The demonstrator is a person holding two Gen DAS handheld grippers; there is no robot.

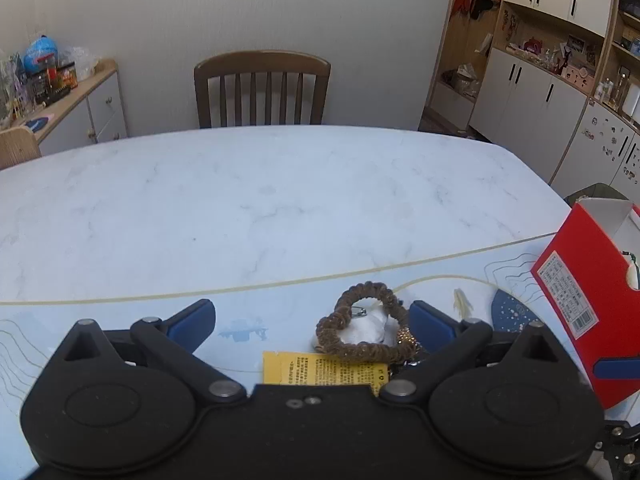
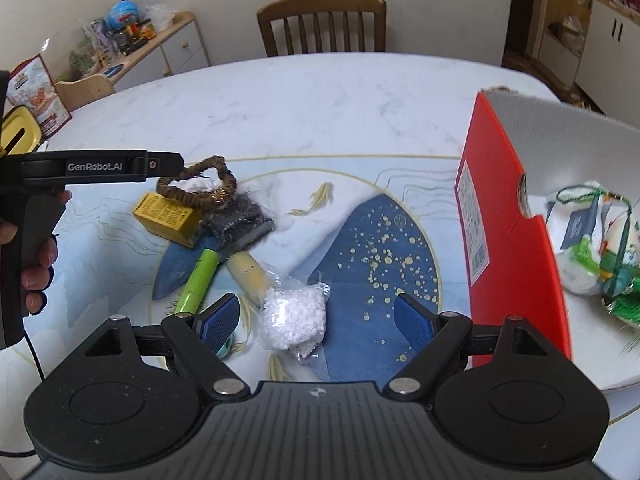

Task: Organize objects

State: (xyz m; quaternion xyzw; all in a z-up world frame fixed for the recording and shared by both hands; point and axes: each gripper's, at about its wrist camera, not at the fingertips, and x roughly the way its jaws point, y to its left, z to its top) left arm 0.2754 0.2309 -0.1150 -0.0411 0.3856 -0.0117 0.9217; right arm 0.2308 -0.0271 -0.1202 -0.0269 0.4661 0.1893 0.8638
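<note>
Both pairs of blue-padded fingers are spread wide, gripping nothing. Between the left gripper (image 1: pixel 312 322) fingers lies a brown braided hair tie (image 1: pixel 362 326), atop a yellow cardboard box (image 1: pixel 324 370). Below the right gripper (image 2: pixel 320 316) rests a clear bag of white pellets (image 2: pixel 292 318) (on the tabletop's blue mat (image 2: pixel 372 240)). A lime-green tube (image 2: pixel 198 280) points away toward the tie. An open red cardboard box (image 2: pixel 508 220) stands right.

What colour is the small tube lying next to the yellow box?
Bright lime green; the tube shows best in the right wrist view, beside the yellow box.
</note>
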